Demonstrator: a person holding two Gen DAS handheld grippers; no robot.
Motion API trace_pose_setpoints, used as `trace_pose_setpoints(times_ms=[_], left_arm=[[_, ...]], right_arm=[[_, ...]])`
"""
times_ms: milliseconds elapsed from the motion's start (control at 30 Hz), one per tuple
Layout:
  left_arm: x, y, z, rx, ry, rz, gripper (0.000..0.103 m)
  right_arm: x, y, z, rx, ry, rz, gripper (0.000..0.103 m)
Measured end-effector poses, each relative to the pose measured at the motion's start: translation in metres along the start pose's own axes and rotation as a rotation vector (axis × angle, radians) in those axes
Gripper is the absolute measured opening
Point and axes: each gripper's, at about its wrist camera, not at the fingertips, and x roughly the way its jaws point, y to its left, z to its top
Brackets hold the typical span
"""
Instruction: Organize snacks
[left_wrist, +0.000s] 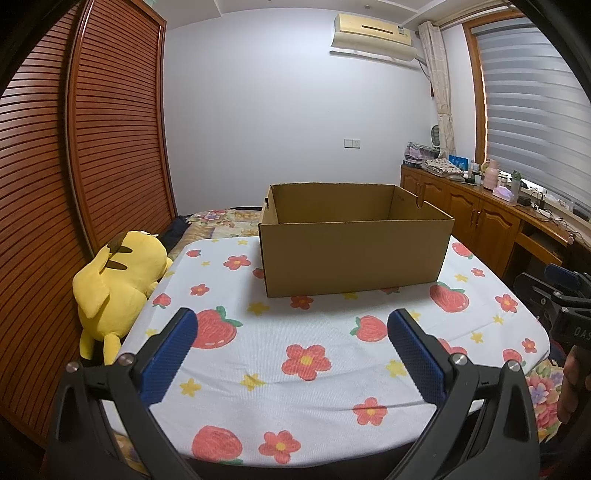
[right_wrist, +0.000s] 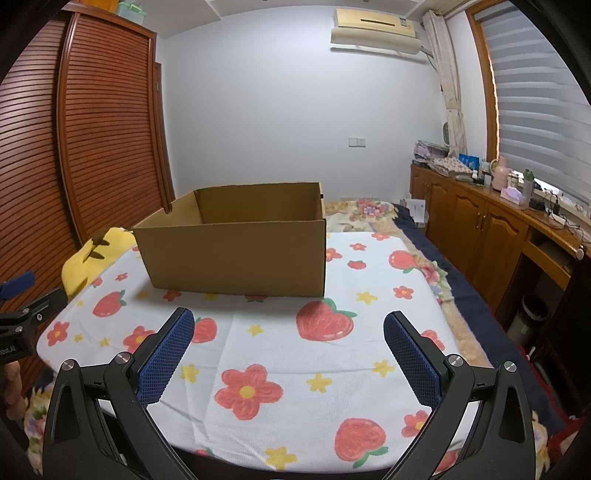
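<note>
Your left gripper (left_wrist: 291, 325) hangs with its jaws spread wide and nothing between them. Your right gripper (right_wrist: 289, 325) is the same: wide open, empty. Both hover low over the strawberry-print cloth (left_wrist: 332, 384), near its close edge.

The cardboard box (left_wrist: 354, 254) sits ahead of both claws, open at the top, flaps gone or folded out of sight. From the left claw it lies straight ahead and a touch right; from the right claw, ahead and left. What shows of its inside looks bare, but the near wall hides the floor, so you cannot tell whether anything lies at the bottom.

No snacks in either view. The cloth between the claws and the box carries only its printed flowers and berries. Whatever you are to sort is off camera or behind that near wall.

A yellow plush toy (left_wrist: 118, 280) lies off the left claw's left side, against the slatted wardrobe (left_wrist: 74, 166).

Risks, as I judge them:
- The box looks light and sits unweighted on fabric. A claw nudging its near wall would likely slide it away or bunch the cloth under it.
- The two claws sit near each other; each catches the other at its frame edge. Reaching for the same spot invites a knock.
- Printed strawberries could pass for flat packets in a quick glance. Check before closing.
</note>
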Motion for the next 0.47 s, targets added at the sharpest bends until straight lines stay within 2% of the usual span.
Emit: trace_pose_setpoints(times_ms=[467], left_arm=[[0.0, 0.0002, -0.0001, 0.0, 0.0, 0.0, 0.103]], right_arm=[[0.0004, 0.0003, -0.0001, 0.0, 0.0, 0.0, 0.103]])
